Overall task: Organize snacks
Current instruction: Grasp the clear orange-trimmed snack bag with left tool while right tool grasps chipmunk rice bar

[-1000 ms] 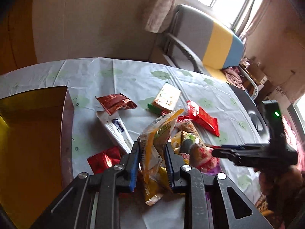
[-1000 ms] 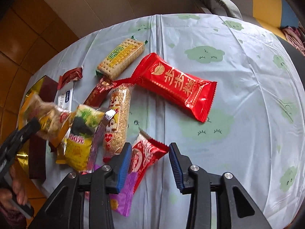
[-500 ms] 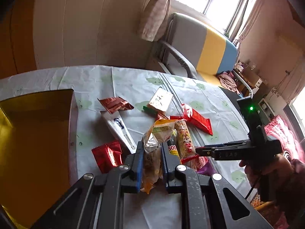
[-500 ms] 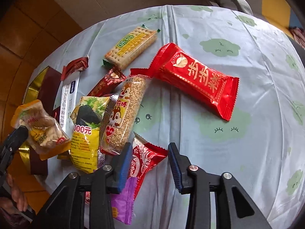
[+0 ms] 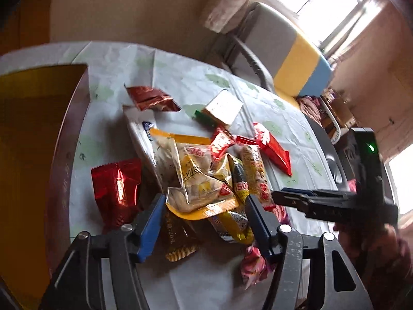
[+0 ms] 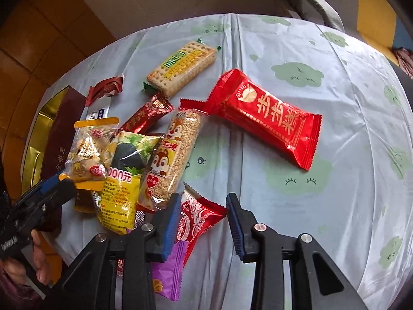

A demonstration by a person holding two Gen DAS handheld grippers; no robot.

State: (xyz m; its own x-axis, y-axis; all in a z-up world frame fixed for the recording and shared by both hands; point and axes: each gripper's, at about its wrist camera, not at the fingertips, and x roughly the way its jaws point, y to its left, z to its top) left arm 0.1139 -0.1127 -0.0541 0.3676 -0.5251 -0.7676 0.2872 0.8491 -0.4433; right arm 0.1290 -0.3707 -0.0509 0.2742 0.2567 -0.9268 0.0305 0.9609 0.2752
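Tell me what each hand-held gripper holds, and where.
Nothing. The left hand-held gripper is opening; the clear orange-edged snack bag lies loose between its pads. The right hand-held gripper hovers open over a red packet.

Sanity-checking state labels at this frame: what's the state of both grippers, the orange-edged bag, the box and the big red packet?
left gripper: jaws opening, bag between them, not pinched
orange-edged bag: sealed, lying on the snack pile
right gripper: open, gripping nothing, above a red patterned packet
box: open, no lid on it
big red packet: sealed, flat on the tablecloth
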